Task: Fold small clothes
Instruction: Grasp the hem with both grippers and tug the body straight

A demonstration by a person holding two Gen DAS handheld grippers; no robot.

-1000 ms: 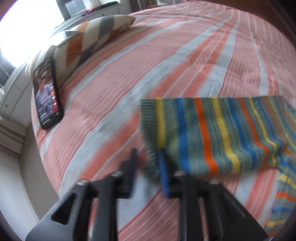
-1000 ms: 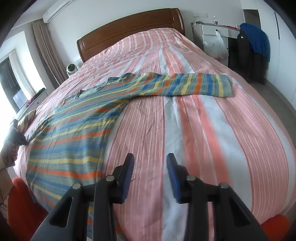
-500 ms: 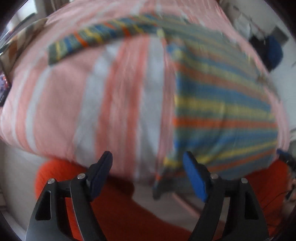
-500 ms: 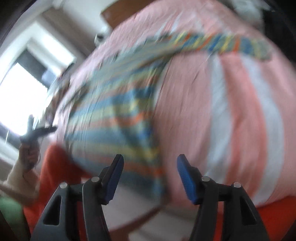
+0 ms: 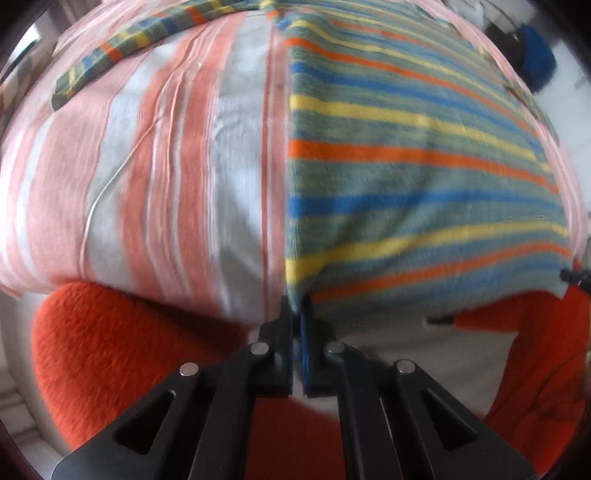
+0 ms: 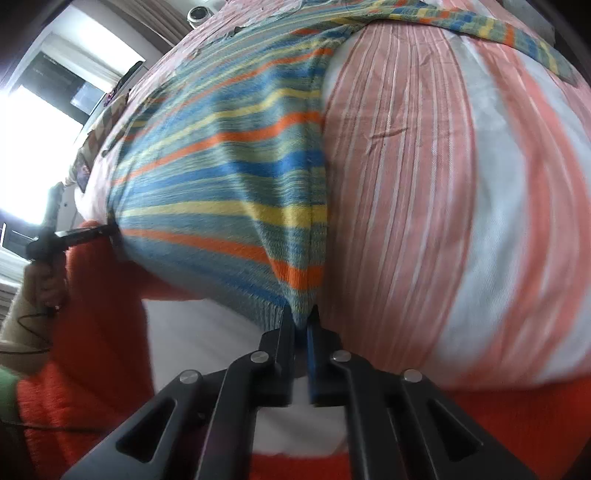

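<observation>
A striped knit sweater point(image 5: 406, 177) lies flat on the bed's pink-and-white striped cover point(image 5: 155, 177), its hem hanging just over the near edge. The left gripper point(image 5: 295, 314) has its jaws pinched tight on the hem's left corner, the cloth squeezed between the pads. The right gripper point(image 6: 301, 317) is clamped the same way on the hem's right corner, where the side seam runs straight up from its tips. One sleeve point(image 6: 509, 33) stretches far beyond those jaws, off to their right. Below both grippers show the person's orange trousers point(image 5: 110, 350).
</observation>
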